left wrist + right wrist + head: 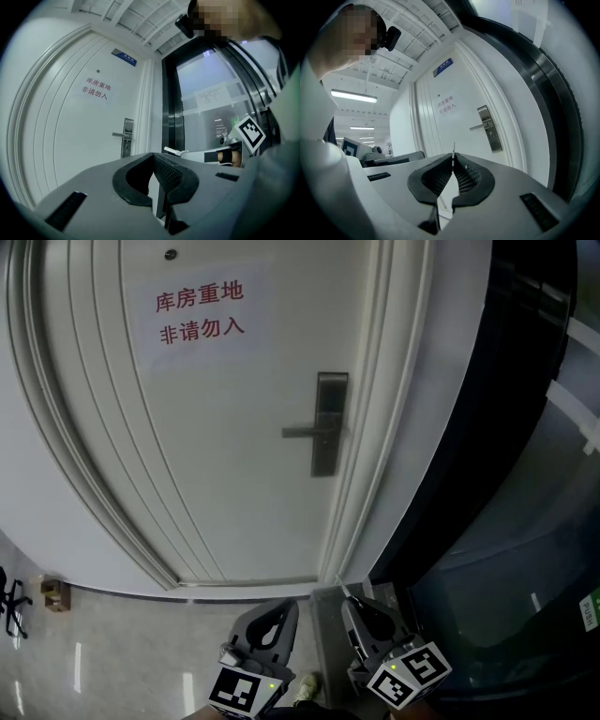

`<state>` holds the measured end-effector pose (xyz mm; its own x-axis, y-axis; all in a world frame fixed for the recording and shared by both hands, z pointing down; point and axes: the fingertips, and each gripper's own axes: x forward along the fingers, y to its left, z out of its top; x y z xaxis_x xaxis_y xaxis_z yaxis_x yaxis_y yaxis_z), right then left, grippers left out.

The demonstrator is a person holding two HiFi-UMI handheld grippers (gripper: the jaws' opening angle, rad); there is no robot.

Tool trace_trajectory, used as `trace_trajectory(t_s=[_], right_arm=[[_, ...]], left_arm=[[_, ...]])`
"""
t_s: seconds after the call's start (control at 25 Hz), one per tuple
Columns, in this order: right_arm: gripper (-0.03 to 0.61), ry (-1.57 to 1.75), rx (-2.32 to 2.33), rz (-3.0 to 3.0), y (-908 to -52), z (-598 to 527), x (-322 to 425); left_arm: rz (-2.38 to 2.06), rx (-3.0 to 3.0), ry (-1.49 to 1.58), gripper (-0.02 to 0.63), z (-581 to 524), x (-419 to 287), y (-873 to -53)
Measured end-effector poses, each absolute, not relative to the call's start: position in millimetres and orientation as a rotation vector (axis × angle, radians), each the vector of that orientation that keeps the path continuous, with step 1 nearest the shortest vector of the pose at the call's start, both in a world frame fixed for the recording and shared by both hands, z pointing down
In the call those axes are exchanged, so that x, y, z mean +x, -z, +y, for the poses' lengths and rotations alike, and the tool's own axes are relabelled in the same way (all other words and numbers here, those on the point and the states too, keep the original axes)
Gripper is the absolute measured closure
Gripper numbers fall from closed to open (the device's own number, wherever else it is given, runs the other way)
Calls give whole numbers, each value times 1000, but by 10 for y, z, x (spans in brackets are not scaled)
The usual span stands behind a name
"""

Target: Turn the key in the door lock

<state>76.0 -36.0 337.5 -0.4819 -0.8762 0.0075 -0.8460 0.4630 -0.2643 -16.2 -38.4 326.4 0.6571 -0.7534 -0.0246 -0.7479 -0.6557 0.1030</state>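
A white door (216, 427) carries a grey metal lock plate (329, 423) with a lever handle (305, 432) that points left. The plate also shows in the left gripper view (127, 137) and in the right gripper view (490, 129). My right gripper (361, 615) hangs low, well short of the door, shut on a thin silver key (453, 150) that sticks out past its tips. From the left gripper view the key (176, 151) points toward the door. My left gripper (272, 620) is beside it, its jaws together (153, 155) with nothing between them.
A paper sign with red characters (200, 312) is stuck on the door. A dark glass partition (506, 474) stands to the right of the door frame. A small cardboard box (54, 594) and a chair base (11, 601) sit on the glossy floor at the left.
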Motion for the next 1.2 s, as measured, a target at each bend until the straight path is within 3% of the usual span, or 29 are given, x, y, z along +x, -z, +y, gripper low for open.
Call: trace_trajectory(t_s=[0.44, 1.0, 1.2], right_arm=[[558, 281, -1530, 2609, -3334, -1347, 986], [558, -541, -2105, 2655, -3354, -2949, 1177], [558, -664, -2201, 2660, -3492, -3282, 1236]], left_arm=[[-1347, 2791, 118, 609, -1300, 178, -3119], [-1237, 2807, 126, 609, -2409, 243, -3306], [-1196, 2831, 135, 609, -2707, 299, -3318]])
